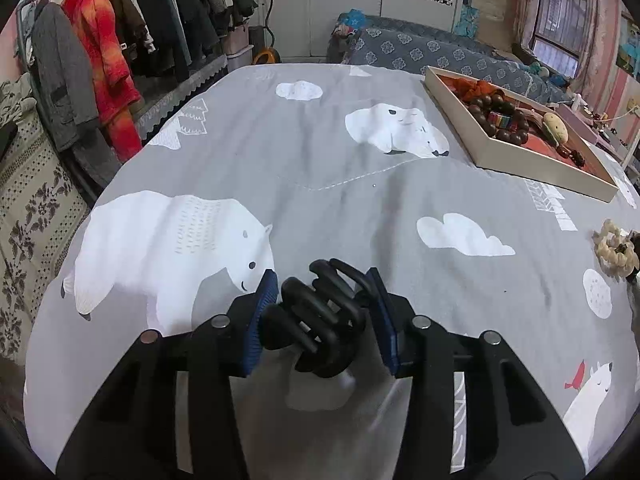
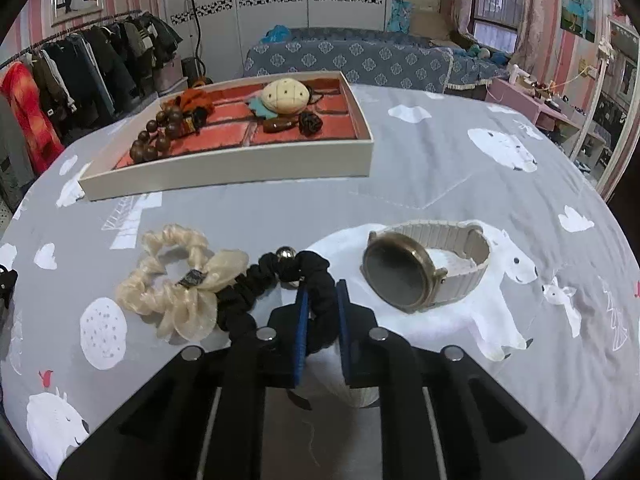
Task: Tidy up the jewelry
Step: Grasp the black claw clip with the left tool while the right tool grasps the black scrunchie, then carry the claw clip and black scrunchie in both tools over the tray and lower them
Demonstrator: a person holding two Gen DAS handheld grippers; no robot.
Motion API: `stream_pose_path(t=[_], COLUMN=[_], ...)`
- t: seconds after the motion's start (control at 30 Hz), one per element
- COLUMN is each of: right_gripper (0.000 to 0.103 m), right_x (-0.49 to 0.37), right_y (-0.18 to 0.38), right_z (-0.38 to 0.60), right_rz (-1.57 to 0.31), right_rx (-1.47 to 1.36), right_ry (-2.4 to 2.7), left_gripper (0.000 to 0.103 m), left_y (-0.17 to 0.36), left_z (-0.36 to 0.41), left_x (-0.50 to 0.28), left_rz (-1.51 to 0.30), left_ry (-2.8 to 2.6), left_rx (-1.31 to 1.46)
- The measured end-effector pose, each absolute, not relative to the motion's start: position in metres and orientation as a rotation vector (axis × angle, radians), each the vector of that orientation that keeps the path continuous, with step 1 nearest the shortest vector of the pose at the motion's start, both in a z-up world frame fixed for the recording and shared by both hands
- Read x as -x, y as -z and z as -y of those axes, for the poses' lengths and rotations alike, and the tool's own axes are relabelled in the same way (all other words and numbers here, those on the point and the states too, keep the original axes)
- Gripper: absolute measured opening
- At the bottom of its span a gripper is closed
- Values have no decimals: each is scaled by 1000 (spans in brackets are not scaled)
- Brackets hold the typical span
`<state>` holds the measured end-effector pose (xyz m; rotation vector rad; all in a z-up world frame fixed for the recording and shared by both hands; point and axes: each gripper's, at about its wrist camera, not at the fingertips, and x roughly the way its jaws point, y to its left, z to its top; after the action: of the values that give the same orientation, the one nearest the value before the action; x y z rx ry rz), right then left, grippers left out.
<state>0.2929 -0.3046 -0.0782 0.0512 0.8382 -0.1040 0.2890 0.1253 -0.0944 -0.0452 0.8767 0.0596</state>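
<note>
Nearest in the left wrist view, the left gripper (image 1: 320, 312) has its fingers closed on a black claw hair clip (image 1: 320, 320), w/ the blue pads touching it on both sides, just above the bed cover (image 1: 360, 200). The clip is hard plastic, light and stiff; its curved teeth are smooth, so it probably slips or turns if it is squeezed only at the tips. A hold across the thick body near the hinge looks safer.

In the right wrist view, the right gripper (image 2: 322, 316) pinches a black scrunchie (image 2: 276, 280) almost flat between its fingers. This one is soft fabric, very light, not fragile; it is expected to hang and stretch when lifted, and its metal bead (image 2: 287, 255) adds only little weight.

Beside it lie a cream scrunchie (image 2: 180, 284), touching the black one, and a wristwatch (image 2: 420, 272), which is heavier, w/ a glass face.

Further away, the tray (image 2: 224, 172) w/ red compartments already holds wooden beads (image 2: 156, 136) etc.
</note>
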Motion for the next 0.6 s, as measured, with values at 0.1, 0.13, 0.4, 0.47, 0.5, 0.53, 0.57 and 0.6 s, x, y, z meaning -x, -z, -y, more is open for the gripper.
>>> stream_pose_path(t=[0.1, 0.13, 0.4, 0.47, 0.5, 0.53, 0.57, 0.6], right_gripper=[13, 13, 12, 12, 12, 12, 12, 12], right_x=[-292, -292, -293, -295, -297, -298, -300, -302], right_y=[71, 68, 46, 40, 36, 34, 30, 28], right_z=[301, 300, 301, 301, 301, 301, 301, 301], right_rz=[-801, -789, -731, -718, -710, -706, -703, -699], right_rx=[-18, -10, -9, -5, 0, 1, 2, 2], right_ry=[116, 116, 105, 101, 99, 98, 93, 90], left_gripper=[44, 44, 44, 44, 44, 44, 44, 44], left_y=[93, 93, 75, 68, 65, 62, 57, 54], left_z=[-127, -127, -121, -114, -113, -111, -108, -106], left_x=[-289, -289, -293, -295, -295, -297, -300, -302], left_rz=[-872, -870, -838, -823, -817, -811, -805, -801], left_ry=[-58, -59, -49, -44, -43, -38, -31, -28], left_rx=[51, 55, 57, 41, 38, 40, 43, 42])
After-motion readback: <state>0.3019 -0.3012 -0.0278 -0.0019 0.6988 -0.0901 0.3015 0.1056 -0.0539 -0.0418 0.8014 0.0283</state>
